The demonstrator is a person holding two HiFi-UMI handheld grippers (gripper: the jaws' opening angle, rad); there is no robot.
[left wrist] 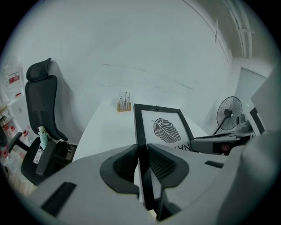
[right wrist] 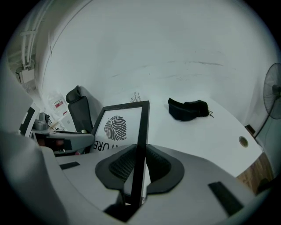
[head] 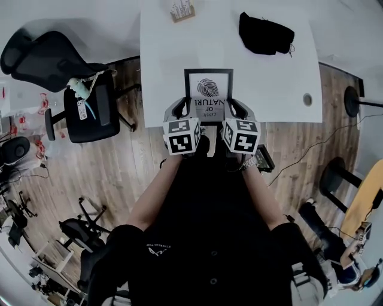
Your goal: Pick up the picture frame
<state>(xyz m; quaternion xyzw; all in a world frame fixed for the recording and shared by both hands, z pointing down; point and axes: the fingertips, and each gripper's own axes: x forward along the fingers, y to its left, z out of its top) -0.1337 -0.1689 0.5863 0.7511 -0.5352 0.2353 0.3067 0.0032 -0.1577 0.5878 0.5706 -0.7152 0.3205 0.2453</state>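
Inside the picture frame (head: 208, 72), a leaf print (head: 208, 88) shows.

We hold the frame (head: 208, 89) above the near edge of the table (head: 161, 60), with the left gripper (head: 182, 109) clamped on its left side and the right gripper (head: 237, 109) on its right. Behind the frame, at the table's far edge, a holder (head: 182, 11) stands slightly to the left and a pouch (head: 265, 33) lies to the right. A grommet (head: 307, 99) sits in the table's near right corner. A chair (head: 66, 77) stands left of the table, a fan (head: 352, 100) right of it.
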